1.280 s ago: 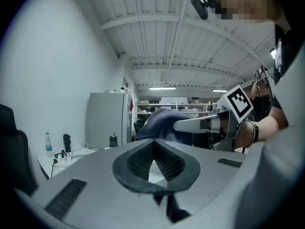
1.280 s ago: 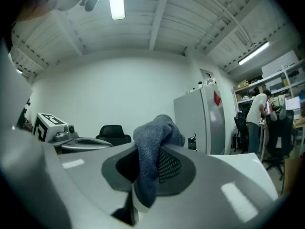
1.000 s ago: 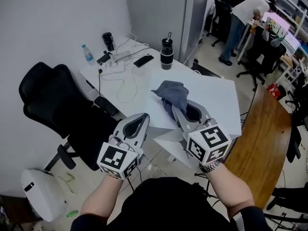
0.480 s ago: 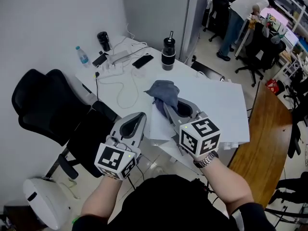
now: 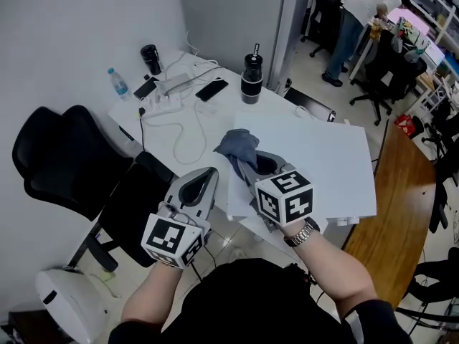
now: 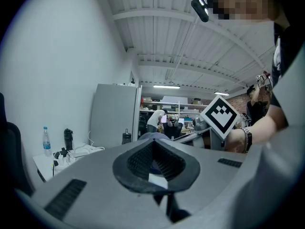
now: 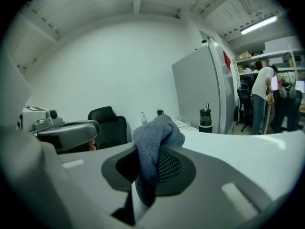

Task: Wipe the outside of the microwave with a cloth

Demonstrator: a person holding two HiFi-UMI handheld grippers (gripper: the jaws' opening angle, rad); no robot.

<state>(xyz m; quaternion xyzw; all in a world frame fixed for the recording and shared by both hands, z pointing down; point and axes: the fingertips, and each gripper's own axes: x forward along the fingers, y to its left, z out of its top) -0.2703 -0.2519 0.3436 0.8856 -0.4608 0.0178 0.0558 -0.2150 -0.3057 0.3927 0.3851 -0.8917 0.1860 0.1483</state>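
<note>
White desk (image 5: 179, 124): black tumbler (image 5: 251, 77), lid on. Right gripper (image 5: 244, 168) clamps grey cloth (image 5: 235, 145); left gripper (image 5: 207, 175) closed, empty.

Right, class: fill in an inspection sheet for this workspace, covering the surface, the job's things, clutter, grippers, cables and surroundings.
Surface: white table, with small items along its far left side.
Job's things: white microwave on the right; grey cloth bunched at its left edge.
Clutter: water bottle, black cup, black flask, phone.
Grippers: right gripper shut on the cloth; left gripper shut, holding nothing, just left of the microwave.
Cables: white power strip; a white cable looped loose on the table.
Surroundings: black office chair on the left, wooden tabletop on the right, a person bent over a far desk.
</note>
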